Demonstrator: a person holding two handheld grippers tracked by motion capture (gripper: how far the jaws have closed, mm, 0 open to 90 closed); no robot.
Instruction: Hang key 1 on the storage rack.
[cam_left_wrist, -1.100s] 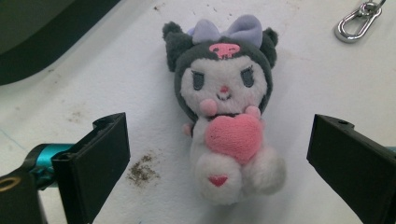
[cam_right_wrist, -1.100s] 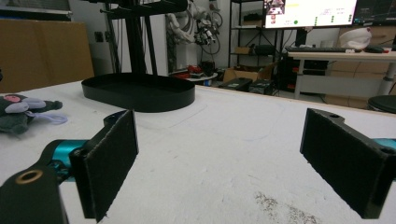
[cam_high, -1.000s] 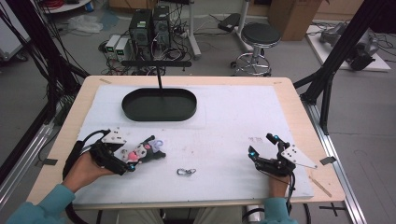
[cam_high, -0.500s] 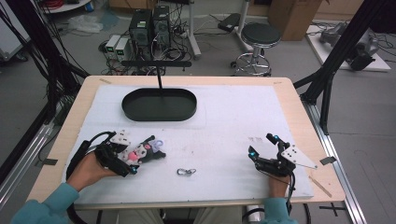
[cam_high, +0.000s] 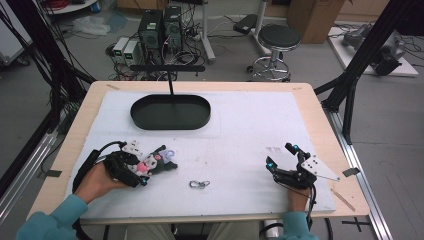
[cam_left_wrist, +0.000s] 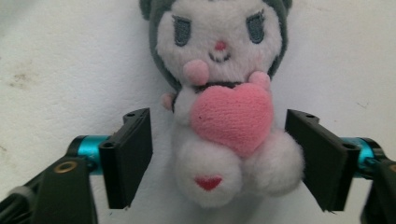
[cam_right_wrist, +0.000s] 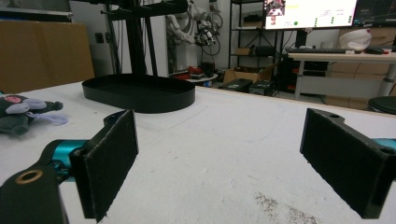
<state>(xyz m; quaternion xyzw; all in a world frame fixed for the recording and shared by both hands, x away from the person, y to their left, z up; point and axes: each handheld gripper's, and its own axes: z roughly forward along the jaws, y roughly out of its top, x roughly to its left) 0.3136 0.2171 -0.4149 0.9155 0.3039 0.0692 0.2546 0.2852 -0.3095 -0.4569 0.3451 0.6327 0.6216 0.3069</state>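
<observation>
**Plush toy sits between open left jaws; right gripper idle**

Table (cam_high: 310, 107): light wood top w/ a white mat (cam_high: 245, 130) covering most of it, seen in high view.

Black oval tray (cam_high: 170, 113) lies on the mat toward the far side, left of centre. A thin black post rises just behind it. In right gripper view the same tray (cam_right_wrist: 140, 95) sits well ahead, far-left.

Left gripper (cam_high: 131, 167): near-left part of the mat, held by the person's left hand (cam_high: 95, 180), teal sleeve at the bottom edge. In left gripper view its jaws stand wide apart, one each side of the plush toy (cam_left_wrist: 224, 107). Small gaps show btwn the pads and the toy's body on both sides, so nothing is clamped. Toy lies on its back on the mat: white face, dark grey hood, pink heart on its front, small red heart lower down. In high view the toy (cam_high: 155, 162) pokes out from the gripper's front, toward table centre.

Right gripper (cam_high: 281, 161): near-right part of the mat, well apart from the left one, held from below by the right hand (cam_high: 298, 197). Jaws wide open, w/ nothing btwn them but bare mat in right gripper view. Toy (cam_right_wrist: 21, 112) shows far off at that view's left edge.

Small metal clip (cam_high: 199, 184) lies on the mat btwn the two grippers, nearer the left one, touching neither.
</observation>
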